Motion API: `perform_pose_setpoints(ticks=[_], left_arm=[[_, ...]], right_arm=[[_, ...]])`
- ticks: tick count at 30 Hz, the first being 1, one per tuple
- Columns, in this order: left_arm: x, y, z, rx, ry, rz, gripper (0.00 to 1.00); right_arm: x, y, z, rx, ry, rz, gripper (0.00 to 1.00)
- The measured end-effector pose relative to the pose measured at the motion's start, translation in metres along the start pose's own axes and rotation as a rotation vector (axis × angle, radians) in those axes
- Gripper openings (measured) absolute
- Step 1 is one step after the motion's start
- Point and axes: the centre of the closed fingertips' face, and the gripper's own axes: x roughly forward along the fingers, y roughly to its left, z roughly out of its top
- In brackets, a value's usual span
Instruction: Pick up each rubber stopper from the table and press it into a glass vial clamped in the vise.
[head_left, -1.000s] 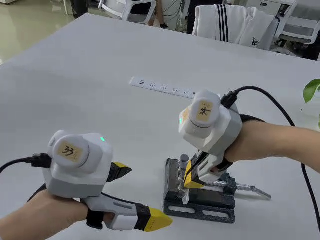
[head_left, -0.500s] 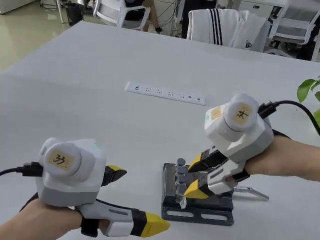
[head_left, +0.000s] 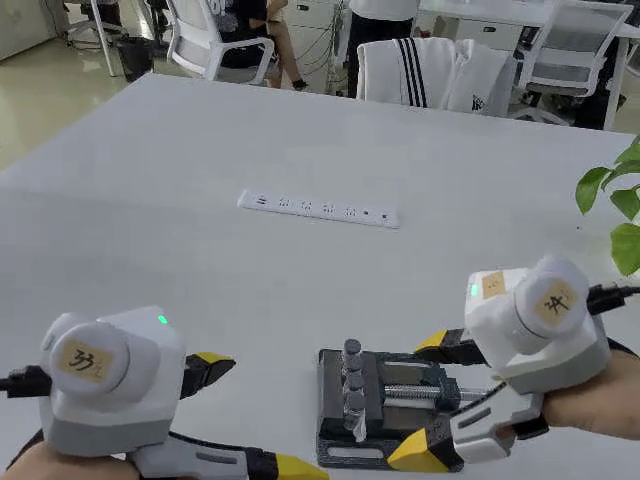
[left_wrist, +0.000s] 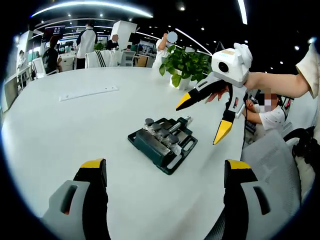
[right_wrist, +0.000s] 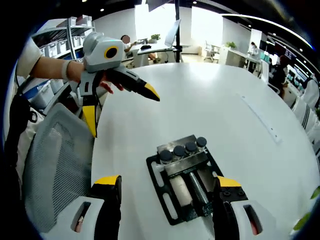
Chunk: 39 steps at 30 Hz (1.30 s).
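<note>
Step in hand: judged to be a seating check, since each of the four vials (head_left: 351, 385) already carries a stopper (right_wrist: 179, 150).
Left gripper (head_left: 265, 415): low at the left and well apart from the vise (head_left: 328, 400), with its jaws spread wide and nothing between them. Its best use looks to be bracing the vise base, so that a push on the stoppers does not slide the vise across the surface (head_left: 200, 270).
Vise: sits on the pale surface between the two grippers, near the person, and clamps the four vials in one tight row.
Stoppers: dark round caps, one on each vial mouth. Whether every cap is fully home is too small to tell.
Pressing well: any stopper that stands proud should be pushed straight down through its centre. A sideways shove would lever the glass against the clamp and could crack or tilt it.
Right gripper (head_left: 410, 403): just right of the vise on the side of its screw (head_left: 440, 392), with open, empty jaws. It is the nearer one for pressing, and bringing its jaws together first would give one firm tip.
Vial axis: each vial stands upright with its long axis vertical and its mouth up.
Row axis: in the head view the row runs away from the person, along the clamping faces.
Screw axis: lies flat, crosswise to the row, and points toward the right gripper.
</note>
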Motion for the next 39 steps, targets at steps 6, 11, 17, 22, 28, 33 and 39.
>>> perform_pose_setpoints(ticks=[6, 11, 17, 22, 28, 33, 39], left_arm=[[-0.001, -0.005, -0.001, 0.016, 0.008, 0.003, 0.99], [-0.003, -0.006, 0.001, 0.022, -0.001, 0.002, 0.99], [-0.003, -0.007, 0.003, 0.034, -0.001, 0.004, 0.99], [-0.003, -0.009, 0.002, 0.043, 0.004, 0.005, 0.99], [-0.006, -0.006, 0.001, 0.04, 0.001, 0.012, 0.99], [-0.006, -0.007, -0.002, 0.039, 0.004, 0.014, 0.99], [-0.006, -0.009, -0.002, 0.034, -0.004, 0.012, 0.99]], right_arm=[[-0.013, -0.008, -0.014, 0.066, -0.069, -0.056, 0.81], [-0.025, -0.009, -0.032, 0.127, -0.104, -0.095, 0.9], [-0.038, -0.007, -0.057, 0.194, -0.122, -0.137, 0.99], [-0.048, -0.009, -0.076, 0.258, -0.136, -0.175, 0.99], [-0.059, -0.006, -0.1, 0.301, -0.141, -0.203, 0.99], [-0.063, -0.003, -0.113, 0.341, -0.148, -0.222, 0.99], [-0.064, -0.002, -0.118, 0.36, -0.16, -0.237, 0.99]])
